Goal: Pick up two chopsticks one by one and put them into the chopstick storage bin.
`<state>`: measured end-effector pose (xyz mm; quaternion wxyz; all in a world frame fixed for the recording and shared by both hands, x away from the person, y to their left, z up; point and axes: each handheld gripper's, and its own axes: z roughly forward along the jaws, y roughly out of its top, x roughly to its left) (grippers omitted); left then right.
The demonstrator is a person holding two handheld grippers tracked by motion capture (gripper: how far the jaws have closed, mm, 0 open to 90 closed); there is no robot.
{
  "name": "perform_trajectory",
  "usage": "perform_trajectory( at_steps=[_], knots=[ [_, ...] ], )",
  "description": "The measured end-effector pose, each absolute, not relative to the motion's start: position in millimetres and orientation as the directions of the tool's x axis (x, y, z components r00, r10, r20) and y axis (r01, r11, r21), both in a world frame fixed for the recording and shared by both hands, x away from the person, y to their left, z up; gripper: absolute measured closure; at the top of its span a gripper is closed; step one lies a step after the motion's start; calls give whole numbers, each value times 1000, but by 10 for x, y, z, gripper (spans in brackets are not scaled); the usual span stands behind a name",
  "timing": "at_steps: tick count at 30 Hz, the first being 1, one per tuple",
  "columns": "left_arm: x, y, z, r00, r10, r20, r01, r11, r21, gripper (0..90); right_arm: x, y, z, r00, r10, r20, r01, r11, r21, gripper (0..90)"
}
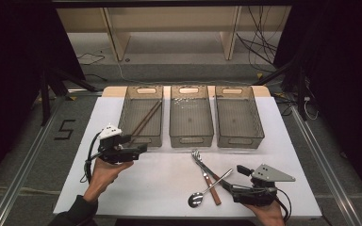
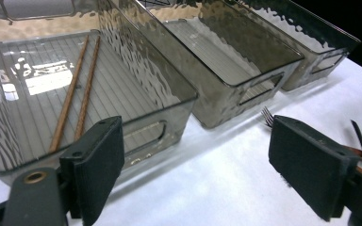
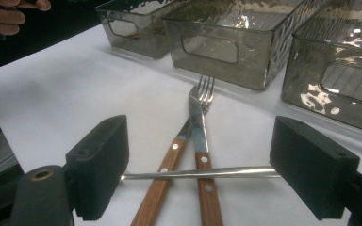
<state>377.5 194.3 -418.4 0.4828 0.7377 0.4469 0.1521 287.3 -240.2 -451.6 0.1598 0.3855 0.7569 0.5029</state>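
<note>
Two brown chopsticks (image 1: 146,117) (image 2: 69,96) lie in the left of three smoky clear bins (image 1: 141,140). My left gripper (image 1: 139,148) (image 2: 195,127) hovers just in front of that bin's near wall, jaws open with nothing between them. On the white table near the front lie a wooden-handled fork (image 1: 201,165) (image 3: 200,117), crossed over a second wooden-handled piece (image 3: 162,174), and a steel spoon (image 1: 197,198). The spoon's handle (image 3: 202,173) runs across on the table beyond my right gripper (image 1: 235,179) (image 3: 200,123), whose jaws stand open, low over the cutlery, touching nothing.
The middle bin (image 1: 191,140) and right bin (image 1: 239,141) stand side by side at the back of the white table (image 1: 169,188). A hand (image 3: 7,14) shows far off in the right gripper view. Dark floor, rails and cables surround the table.
</note>
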Motion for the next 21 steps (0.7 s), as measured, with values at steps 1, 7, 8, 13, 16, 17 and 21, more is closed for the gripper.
perform_trajectory(
  at_steps=[1, 7, 8, 13, 16, 17, 21],
  knots=[
    [3753, 1948, -4194, 559, 802, -210, 512, -136, 848, 184, 2872, -2401, -4516, -653, 744, 145, 422, 198, 885, 211],
    [3657, 1937, -4239, 582, 788, -200, 498, -151, 854, 181, 2870, -2390, -4520, -653, 744, 142, 424, 203, 883, 211],
    [3646, 1932, -4245, 585, 785, -203, 498, -149, 854, 181, 2869, -2389, -4519, -653, 744, 143, 424, 202, 883, 211],
    [3576, 1905, -4298, 606, 773, -189, 492, -176, 853, 171, 2870, -2388, -4518, -653, 744, 144, 424, 203, 882, 211],
    [3533, 1881, -4328, 616, 763, -194, 491, -180, 852, 166, 2867, -2389, -4518, -653, 744, 143, 425, 203, 882, 211],
    [3521, 1872, -4334, 620, 761, -191, 489, -185, 852, 164, 2865, -2392, -4518, -652, 745, 142, 425, 203, 882, 211],
    [3480, 1854, -4347, 635, 750, -187, 479, -192, 857, 161, 2864, -2413, -4519, -648, 747, 146, 429, 200, 881, 211]
  ],
)
